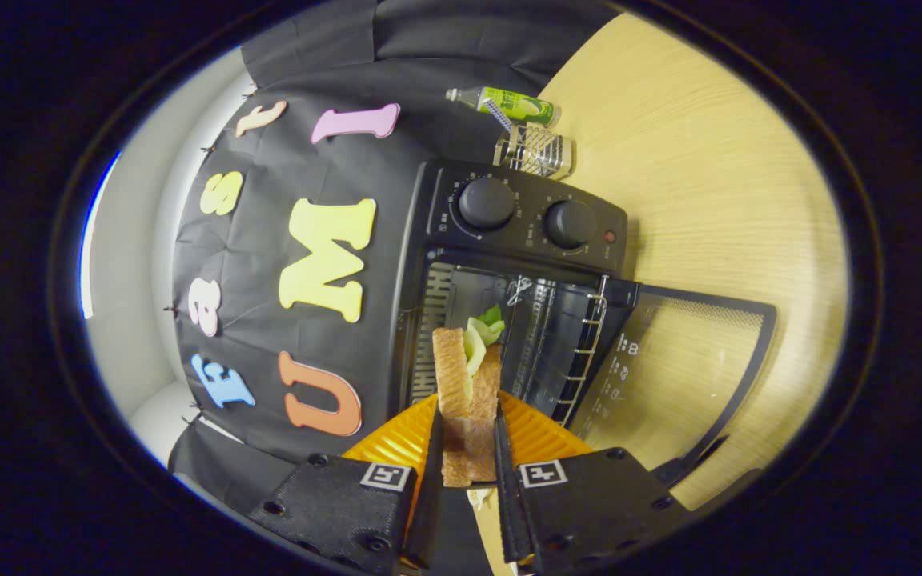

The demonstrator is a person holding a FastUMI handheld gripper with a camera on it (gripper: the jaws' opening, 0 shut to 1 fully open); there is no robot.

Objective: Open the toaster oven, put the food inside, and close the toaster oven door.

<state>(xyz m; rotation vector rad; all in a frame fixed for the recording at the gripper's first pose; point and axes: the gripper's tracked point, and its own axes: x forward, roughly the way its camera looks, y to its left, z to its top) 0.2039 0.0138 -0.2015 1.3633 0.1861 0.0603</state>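
One sandwich clamped in the tongs before one open oven.
The tongs (469, 448) grip a toasted-bread sandwich with green lettuce (467, 384) over an orange ribbed plate (537, 436); beyond, the black two-knob toaster oven (521, 220) stands door down on the pale wooden tabletop (709, 200), with one green can (513, 104) and one wire-mesh holder (535, 150) beside it.
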